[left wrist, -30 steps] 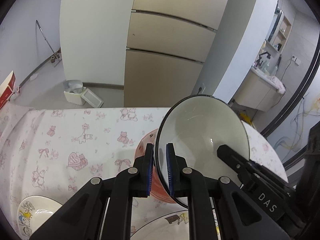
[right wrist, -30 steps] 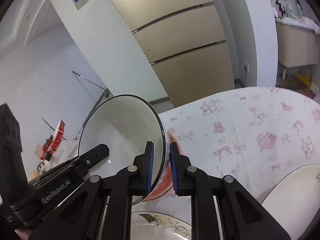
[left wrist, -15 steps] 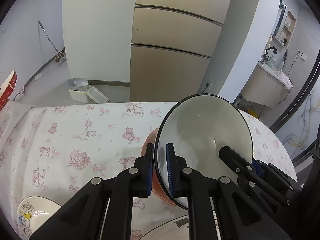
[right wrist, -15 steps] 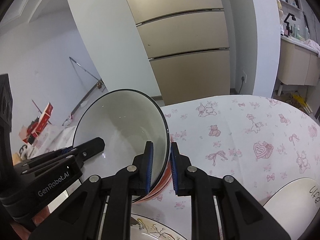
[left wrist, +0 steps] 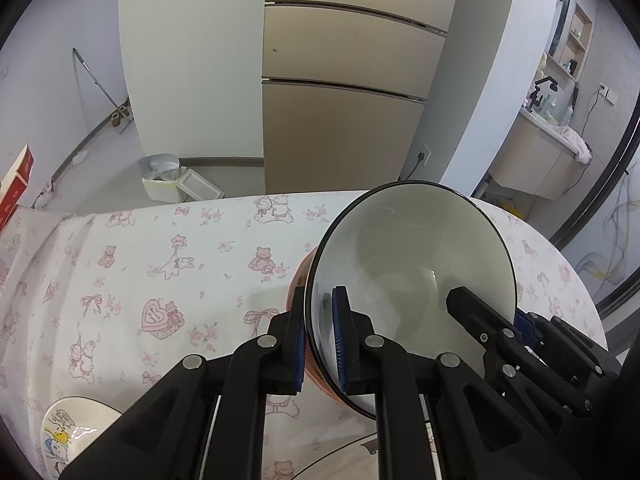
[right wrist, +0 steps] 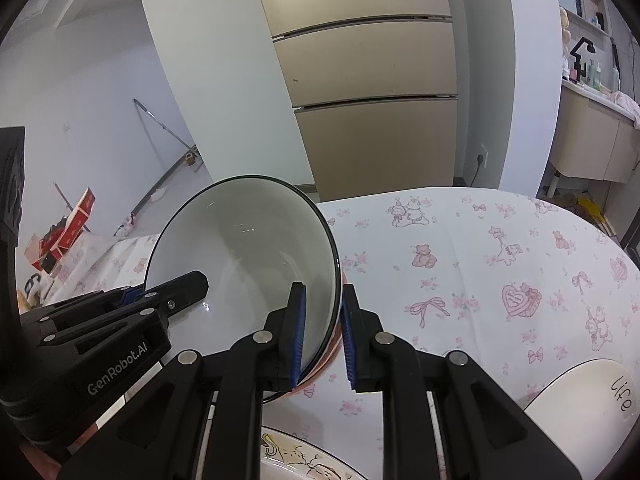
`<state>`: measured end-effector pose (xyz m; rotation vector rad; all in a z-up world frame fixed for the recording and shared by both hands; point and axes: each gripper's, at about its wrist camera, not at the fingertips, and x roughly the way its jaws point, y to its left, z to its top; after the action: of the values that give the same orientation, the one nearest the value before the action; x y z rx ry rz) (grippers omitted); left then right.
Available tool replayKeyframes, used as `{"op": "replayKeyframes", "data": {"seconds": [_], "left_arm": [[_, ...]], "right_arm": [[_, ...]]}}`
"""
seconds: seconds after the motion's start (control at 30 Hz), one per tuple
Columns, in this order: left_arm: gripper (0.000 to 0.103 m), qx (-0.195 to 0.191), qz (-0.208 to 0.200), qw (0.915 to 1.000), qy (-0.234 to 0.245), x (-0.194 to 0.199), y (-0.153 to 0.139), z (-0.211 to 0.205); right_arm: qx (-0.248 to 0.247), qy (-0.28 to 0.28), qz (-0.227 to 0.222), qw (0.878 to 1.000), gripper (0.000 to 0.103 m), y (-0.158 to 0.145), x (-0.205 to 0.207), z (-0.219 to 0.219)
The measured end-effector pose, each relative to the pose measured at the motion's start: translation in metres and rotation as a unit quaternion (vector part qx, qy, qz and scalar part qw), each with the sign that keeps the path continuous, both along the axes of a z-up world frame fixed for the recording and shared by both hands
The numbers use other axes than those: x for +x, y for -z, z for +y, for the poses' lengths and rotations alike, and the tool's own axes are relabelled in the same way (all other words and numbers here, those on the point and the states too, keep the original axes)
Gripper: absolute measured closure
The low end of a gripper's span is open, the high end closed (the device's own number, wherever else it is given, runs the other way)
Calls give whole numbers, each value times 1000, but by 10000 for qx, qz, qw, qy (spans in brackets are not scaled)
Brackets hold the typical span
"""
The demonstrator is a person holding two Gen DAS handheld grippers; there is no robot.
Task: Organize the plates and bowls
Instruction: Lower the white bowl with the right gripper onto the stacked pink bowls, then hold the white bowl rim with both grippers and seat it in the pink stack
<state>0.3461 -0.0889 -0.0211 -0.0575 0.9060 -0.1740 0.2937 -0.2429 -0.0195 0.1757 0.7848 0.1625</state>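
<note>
A bowl [left wrist: 412, 264], pink outside and white inside with a dark rim, is held above the table, tilted toward the cameras. My left gripper [left wrist: 322, 344] is shut on its left rim. My right gripper [right wrist: 323, 334] grips the opposite rim, and the bowl [right wrist: 244, 256] fills the left of the right wrist view. Each gripper shows in the other's view. A cartoon plate [left wrist: 70, 436] lies at the lower left. Another cartoon plate [right wrist: 304, 460] lies under the bowl. A white plate with lettering [right wrist: 588, 404] lies at the lower right.
The table wears a white cloth with pink bears and hearts [left wrist: 168, 264]. Beyond its far edge stand a beige fridge [left wrist: 344, 92], a white column and a small bin on the floor [left wrist: 164, 176]. A vanity counter [left wrist: 544, 148] is at the right.
Both grippers and the bowl have dropped slightly and tilted, so more of the table shows beyond the bowl. Both grips are unchanged.
</note>
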Motion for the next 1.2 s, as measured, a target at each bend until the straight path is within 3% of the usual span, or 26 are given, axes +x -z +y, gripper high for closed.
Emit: {"op": "replayKeyframes", "data": {"seconds": [0.2, 0.33, 0.47, 0.6, 0.73, 0.8, 0.97, 1.1, 1.2], "left_arm": [[92, 310, -112, 9994, -74, -2, -4, -1], [95, 61, -37, 9999, 147, -3, -7, -2], [95, 400, -194, 9990, 57, -6, -8, -8], [95, 250, -135, 9996, 74, -5, -9, -5], [95, 188, -101, 9998, -28, -3, -10, 1], [95, 138, -82, 9998, -80, -1, -11, 5], [95, 88, -102, 9998, -142, -1, -13, 11], [95, 84, -117, 9998, -167, -1, -14, 13], [95, 75, -96, 9998, -174, 0, -12, 13]], "right_arm": [[-105, -42, -22, 9999, 82, 0, 0, 3], [-304, -21, -89, 9995, 78, -1, -2, 8], [-379, -51, -90, 9992, 78, 1, -2, 9], [-311, -50, -65, 9995, 77, 0, -1, 7], [-159, -8, -111, 9998, 79, -3, -2, 3], [-124, 65, -200, 9997, 88, -7, -4, 0], [59, 104, -223, 9997, 90, -8, -4, -5], [449, 123, -128, 9988, 91, -5, 1, -15], [1011, 147, 133, 9947, 93, 5, 7, -29]]}}
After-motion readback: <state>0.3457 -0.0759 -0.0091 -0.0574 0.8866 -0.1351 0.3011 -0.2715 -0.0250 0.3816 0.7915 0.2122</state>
